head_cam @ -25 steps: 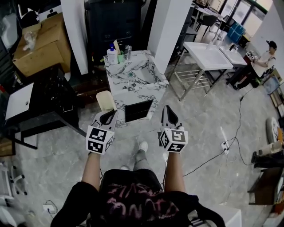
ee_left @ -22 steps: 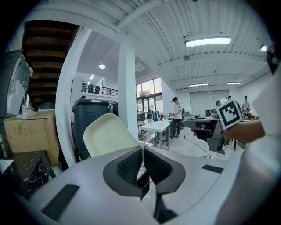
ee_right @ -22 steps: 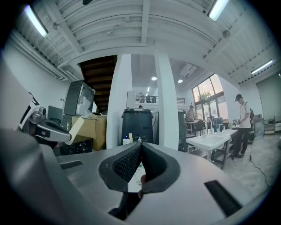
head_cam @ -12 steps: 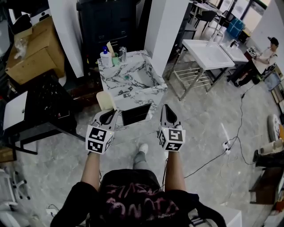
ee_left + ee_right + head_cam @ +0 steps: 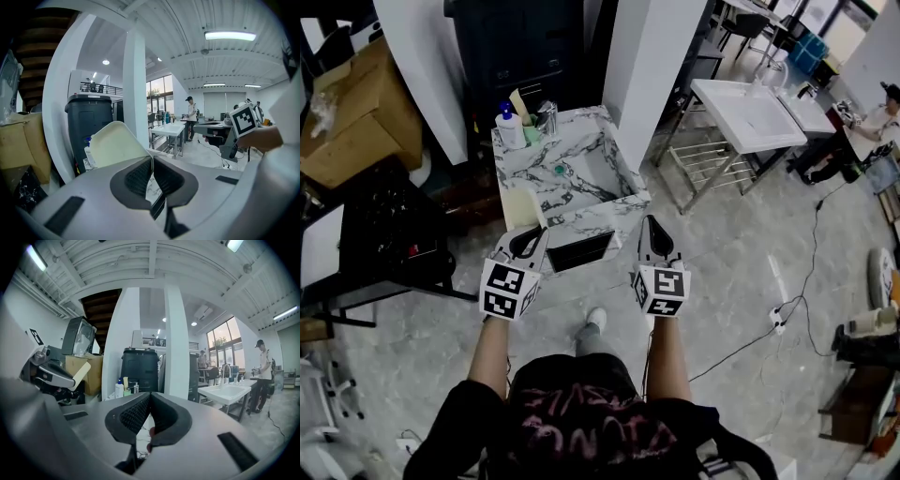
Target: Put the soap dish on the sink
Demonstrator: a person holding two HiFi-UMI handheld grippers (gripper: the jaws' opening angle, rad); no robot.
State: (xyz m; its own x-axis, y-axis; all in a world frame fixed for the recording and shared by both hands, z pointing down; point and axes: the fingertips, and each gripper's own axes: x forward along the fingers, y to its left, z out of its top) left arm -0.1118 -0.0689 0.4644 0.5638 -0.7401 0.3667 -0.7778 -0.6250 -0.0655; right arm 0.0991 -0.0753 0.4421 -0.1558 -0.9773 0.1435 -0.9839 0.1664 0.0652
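A cream soap dish (image 5: 522,206) sticks up from my left gripper (image 5: 529,242), whose jaws are shut on its edge. In the left gripper view the soap dish (image 5: 116,142) rises left of the closed left gripper (image 5: 151,165). The marble sink (image 5: 602,202) stands just ahead of both grippers, its basin toward the back. My right gripper (image 5: 654,234) hovers at the sink's near right corner, shut with nothing in it. In the right gripper view, the right gripper (image 5: 149,401) has its jaws closed, and the soap dish (image 5: 80,372) shows at the left.
A soap bottle (image 5: 508,126) and a tap (image 5: 546,116) stand at the sink's back edge. Behind are a black bin (image 5: 530,52) and a white pillar (image 5: 652,70). A black table (image 5: 380,234) is at the left, a white steel sink stand (image 5: 745,112) at the right.
The person has stepped forward: the marble sink has come nearer to both grippers. The grippers hold the same pose, the left one still shut on the soap dish.
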